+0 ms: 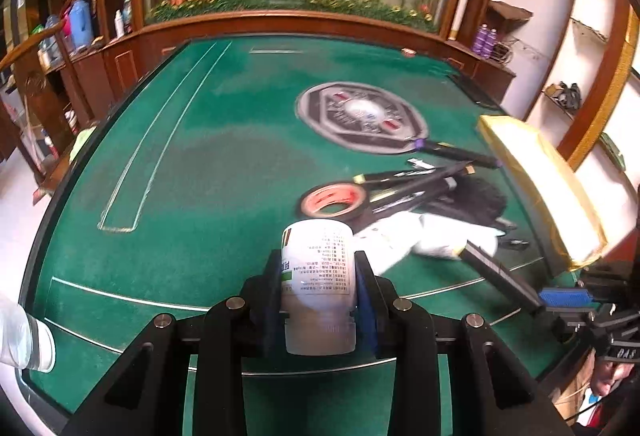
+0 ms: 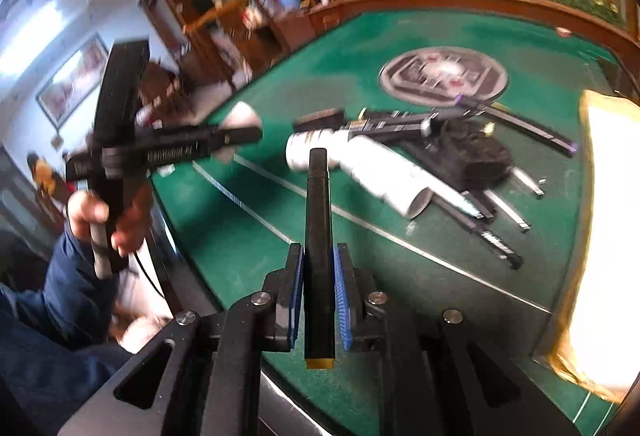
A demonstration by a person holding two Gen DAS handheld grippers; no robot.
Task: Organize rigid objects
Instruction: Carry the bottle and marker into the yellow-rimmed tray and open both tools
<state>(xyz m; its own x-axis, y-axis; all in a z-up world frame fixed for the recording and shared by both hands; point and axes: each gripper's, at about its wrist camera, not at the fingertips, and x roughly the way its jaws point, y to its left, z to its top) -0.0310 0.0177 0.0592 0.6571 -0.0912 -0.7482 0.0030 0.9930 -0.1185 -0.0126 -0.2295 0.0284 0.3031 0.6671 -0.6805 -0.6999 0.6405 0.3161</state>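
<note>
While my right gripper (image 2: pixel 318 300) is clamped on a black marker (image 2: pixel 318 236) whose long axis points straight ahead, the yellow-taped box (image 2: pixel 604 220) lies just to its right, nearer this hand than the left. My left gripper (image 1: pixel 318 292) is closed around a white bottle (image 1: pixel 318 268), cap toward me, printed label upside down. Both are held above the green table (image 1: pixel 192 156).

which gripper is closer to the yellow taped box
Right. The right gripper, shut on a black pen, sits beside the box; the left gripper, holding a white bottle, is farther.
</note>
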